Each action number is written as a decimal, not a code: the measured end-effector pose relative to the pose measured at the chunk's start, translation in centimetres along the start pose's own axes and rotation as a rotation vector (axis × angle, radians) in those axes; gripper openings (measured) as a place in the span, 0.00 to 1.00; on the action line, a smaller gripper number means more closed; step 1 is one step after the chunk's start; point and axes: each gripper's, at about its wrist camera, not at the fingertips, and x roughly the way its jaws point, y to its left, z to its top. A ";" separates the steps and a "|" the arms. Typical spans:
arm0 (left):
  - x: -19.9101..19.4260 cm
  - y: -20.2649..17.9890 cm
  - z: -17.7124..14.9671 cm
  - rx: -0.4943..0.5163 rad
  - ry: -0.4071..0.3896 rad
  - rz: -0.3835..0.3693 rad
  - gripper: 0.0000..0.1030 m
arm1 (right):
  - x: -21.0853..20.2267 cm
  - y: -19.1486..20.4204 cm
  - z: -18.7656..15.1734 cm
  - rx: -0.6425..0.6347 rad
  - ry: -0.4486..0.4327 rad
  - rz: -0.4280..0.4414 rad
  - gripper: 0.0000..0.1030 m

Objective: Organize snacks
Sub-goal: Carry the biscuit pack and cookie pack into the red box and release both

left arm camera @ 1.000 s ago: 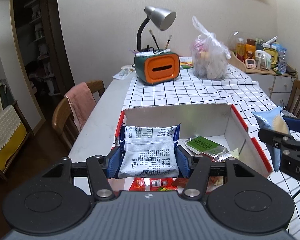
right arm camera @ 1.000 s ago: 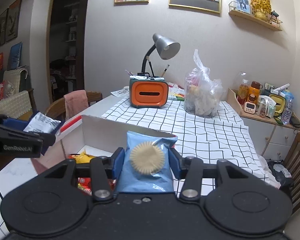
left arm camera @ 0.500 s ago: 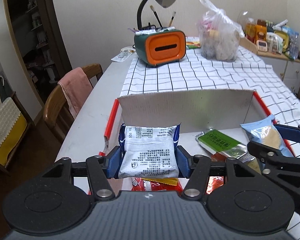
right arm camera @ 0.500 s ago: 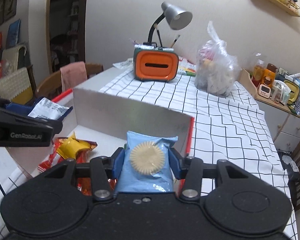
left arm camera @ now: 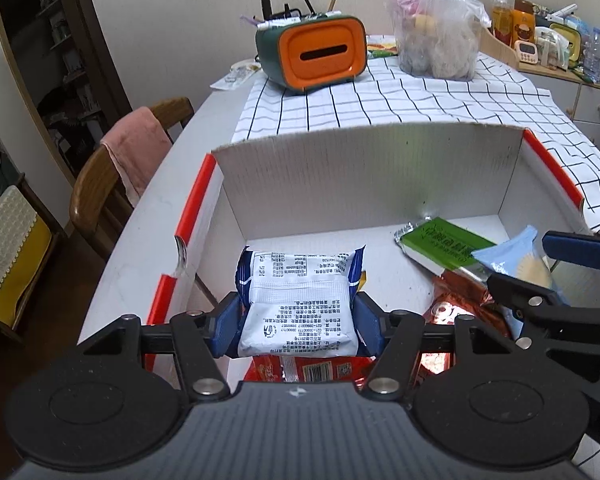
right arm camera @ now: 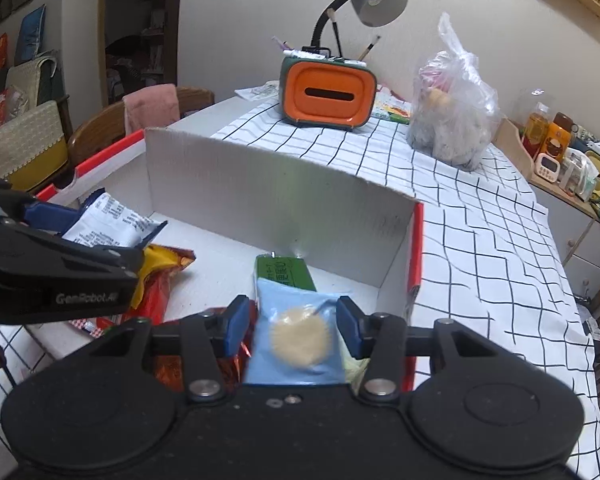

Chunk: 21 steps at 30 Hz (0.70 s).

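We have both grippers over the open cardboard box (left arm camera: pixel 364 168), each carrying a snack. The left gripper (left arm camera: pixel 298 318) is clamped on a white and blue packet (left arm camera: pixel 298 308), its pads pressed against the packet's sides, above the box's near left part. The right gripper (right arm camera: pixel 290 324) looks parted: gaps show between its blue pads and the light blue biscuit packet (right arm camera: pixel 296 340), so we judge that packet to be slipping out or just let go.

To do the drop well, we should lower each packet close to the box floor before spreading the fingers, and aim for bare floor. For the left one, that free patch lies at about 12 o'clock from the packet, toward the back wall.

The left view shows the green bar (left arm camera: pixel 444 246) at 2 o'clock, partly under the biscuit packet. The right view alone shows the red and yellow bag (right arm camera: pixel 160 276) at 9 o'clock beneath the left gripper.
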 end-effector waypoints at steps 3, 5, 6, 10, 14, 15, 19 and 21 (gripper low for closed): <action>0.0 0.0 -0.2 -0.004 0.000 -0.005 0.61 | 0.0 0.1 -0.1 0.001 -0.001 0.002 0.46; -0.2 -0.1 -0.3 -0.007 -0.007 -0.006 0.65 | -0.1 0.2 -0.2 0.005 0.000 0.003 0.46; -0.3 -0.1 -0.3 -0.008 -0.012 -0.006 0.66 | -0.2 0.1 -0.2 0.007 -0.002 0.002 0.46; -1.2 -0.1 -0.3 -0.009 -0.031 -0.011 0.71 | -0.8 -0.1 -0.3 0.024 -0.011 0.005 0.53; -2.5 0.2 -0.3 -0.028 -0.059 -0.020 0.75 | -1.9 -0.5 -0.3 0.047 -0.038 0.010 0.70; -2.8 0.3 -0.4 -0.032 -0.066 -0.020 0.77 | -2.3 -0.6 -0.3 0.052 -0.045 0.011 0.71; -4.2 0.7 -0.5 -0.042 -0.088 -0.028 0.80 | -3.9 -1.0 -0.4 0.070 -0.071 0.025 0.79; -4.9 0.8 -0.7 -0.046 -0.094 -0.030 0.80 | -4.8 -1.0 -0.4 0.069 -0.083 0.034 0.80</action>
